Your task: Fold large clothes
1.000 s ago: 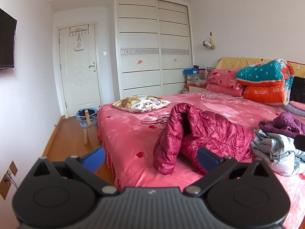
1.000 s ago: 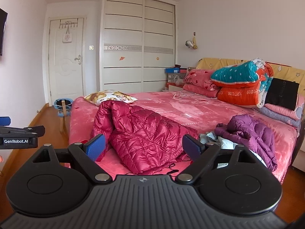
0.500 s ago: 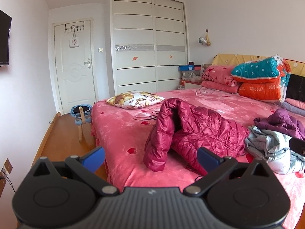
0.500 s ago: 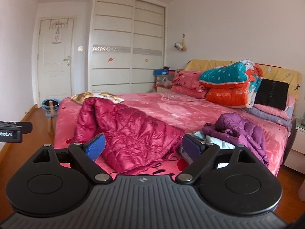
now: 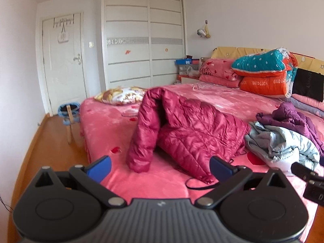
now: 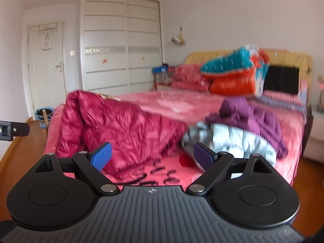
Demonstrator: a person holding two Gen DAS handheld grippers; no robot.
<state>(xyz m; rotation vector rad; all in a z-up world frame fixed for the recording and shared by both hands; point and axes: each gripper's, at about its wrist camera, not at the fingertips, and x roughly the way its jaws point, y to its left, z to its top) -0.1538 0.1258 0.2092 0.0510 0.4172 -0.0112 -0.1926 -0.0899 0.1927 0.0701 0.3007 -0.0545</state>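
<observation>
The left hand-held gripper (image 5: 160, 167) is held released, nothing between its pads; the crimson puffer jacket (image 5: 182, 127) is heaped on the bed (image 5: 105, 125) directly ahead. The right hand-held gripper (image 6: 152, 155), likewise released, is seen blurred, with a grey garment (image 6: 228, 139) ahead-right; black lettering (image 6: 154, 175) on the cover is recorded only here.

The right wrist view is blurred; the quilts (image 6: 232, 75) may carry lettering, unreadable there.

Black grippers (image 5: 160, 167) w/ blue pads (image 6: 101, 159)
</observation>
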